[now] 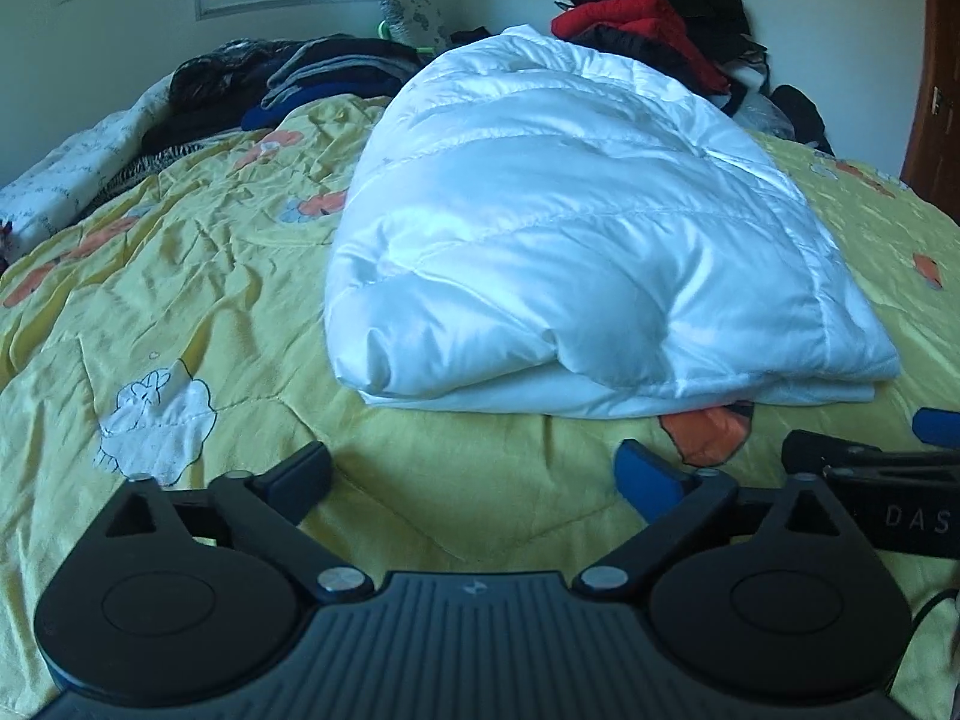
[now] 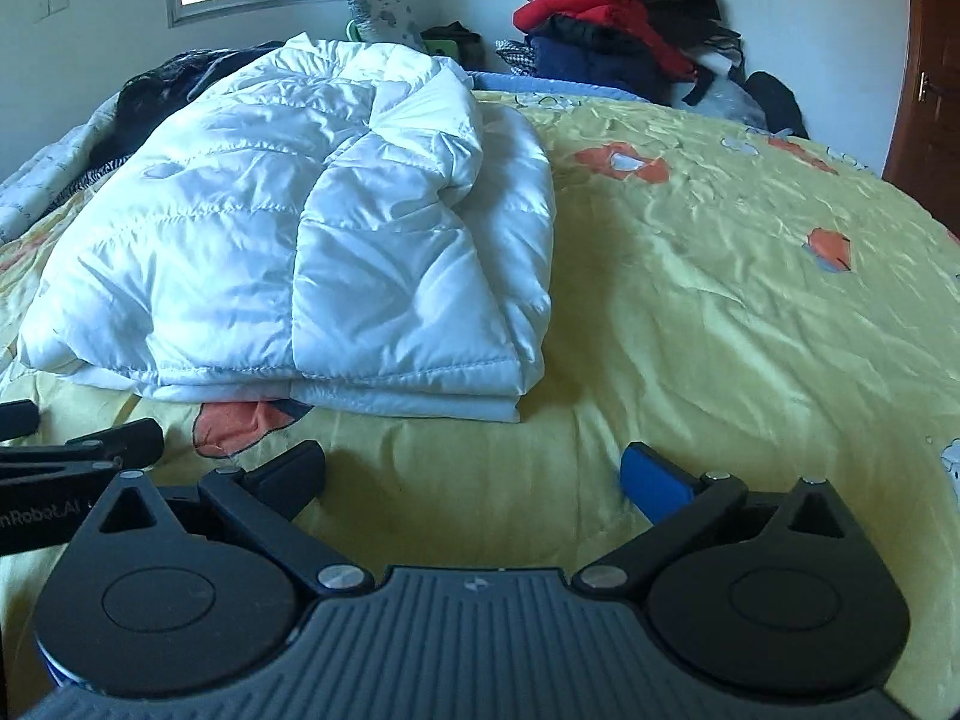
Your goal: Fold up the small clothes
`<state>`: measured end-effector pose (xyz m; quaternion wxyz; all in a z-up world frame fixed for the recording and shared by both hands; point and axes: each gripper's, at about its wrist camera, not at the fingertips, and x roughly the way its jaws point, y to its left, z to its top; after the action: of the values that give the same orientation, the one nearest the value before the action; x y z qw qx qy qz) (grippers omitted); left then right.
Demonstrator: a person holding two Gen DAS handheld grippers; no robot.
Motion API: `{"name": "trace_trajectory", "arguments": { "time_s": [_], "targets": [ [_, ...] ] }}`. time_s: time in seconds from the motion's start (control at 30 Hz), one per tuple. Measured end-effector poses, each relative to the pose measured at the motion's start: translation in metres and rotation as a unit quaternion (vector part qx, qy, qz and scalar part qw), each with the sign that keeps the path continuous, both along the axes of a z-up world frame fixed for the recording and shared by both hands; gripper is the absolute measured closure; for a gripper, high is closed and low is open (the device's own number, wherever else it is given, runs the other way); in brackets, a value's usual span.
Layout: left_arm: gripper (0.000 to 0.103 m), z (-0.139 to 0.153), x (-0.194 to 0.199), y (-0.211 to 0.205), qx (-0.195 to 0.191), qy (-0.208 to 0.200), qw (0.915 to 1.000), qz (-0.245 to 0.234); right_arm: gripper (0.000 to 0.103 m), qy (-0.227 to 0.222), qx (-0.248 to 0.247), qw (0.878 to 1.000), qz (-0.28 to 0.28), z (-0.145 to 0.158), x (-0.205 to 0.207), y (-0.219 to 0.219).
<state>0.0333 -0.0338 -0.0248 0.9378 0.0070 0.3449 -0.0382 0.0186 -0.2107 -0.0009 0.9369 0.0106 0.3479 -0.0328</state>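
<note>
A white quilted puffer jacket point(image 1: 558, 240) lies folded on the yellow floral bedspread point(image 1: 198, 276); it also shows in the right wrist view point(image 2: 288, 240), left of centre. My left gripper point(image 1: 474, 471) is open and empty, low over the bedspread just in front of the jacket's near edge. My right gripper point(image 2: 474, 471) is open and empty, in front of the jacket's near right corner. The right gripper's fingers point(image 1: 870, 456) show at the right edge of the left wrist view; the left gripper's fingers point(image 2: 90, 447) show at the left edge of the right wrist view.
Dark folded clothes point(image 1: 312, 72) are piled at the far left of the bed. A heap of red and black garments point(image 2: 624, 30) sits at the far right by the wall. A wooden door point(image 2: 930, 102) stands at the right. The bedspread point(image 2: 750, 276) stretches right of the jacket.
</note>
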Motion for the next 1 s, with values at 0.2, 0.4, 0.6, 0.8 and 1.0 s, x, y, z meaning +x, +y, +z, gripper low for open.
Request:
{"name": "trace_trajectory", "arguments": {
  "time_s": [0.2, 0.4, 0.6, 0.8, 1.0],
  "targets": [
    [0.000, -0.0005, 0.0007, -0.0001, 0.002, -0.001, 1.0000, -0.002, 0.000, -0.004, -0.001, 1.000, -0.001, 0.0015, -0.0019, 0.0023],
    [0.000, -0.0003, 0.0010, 0.0001, 0.003, -0.001, 1.0000, -0.002, 0.000, -0.004, -0.002, 1.000, -0.002, 0.0013, -0.0011, 0.0023],
    [0.000, -0.0004, 0.0015, 0.0009, 0.002, -0.001, 1.0000, -0.003, 0.000, -0.004, -0.003, 1.000, -0.002, 0.0013, -0.0014, 0.0024],
    [0.000, -0.0003, 0.0011, 0.0011, 0.000, -0.001, 1.0000, -0.004, 0.000, -0.004, -0.002, 1.000, -0.002, 0.0011, -0.0014, 0.0024],
    [0.000, -0.0003, 0.0010, 0.0012, -0.002, -0.001, 1.0000, -0.004, 0.000, -0.004, -0.002, 1.000, -0.002, 0.0011, -0.0013, 0.0020]
  ]
}}
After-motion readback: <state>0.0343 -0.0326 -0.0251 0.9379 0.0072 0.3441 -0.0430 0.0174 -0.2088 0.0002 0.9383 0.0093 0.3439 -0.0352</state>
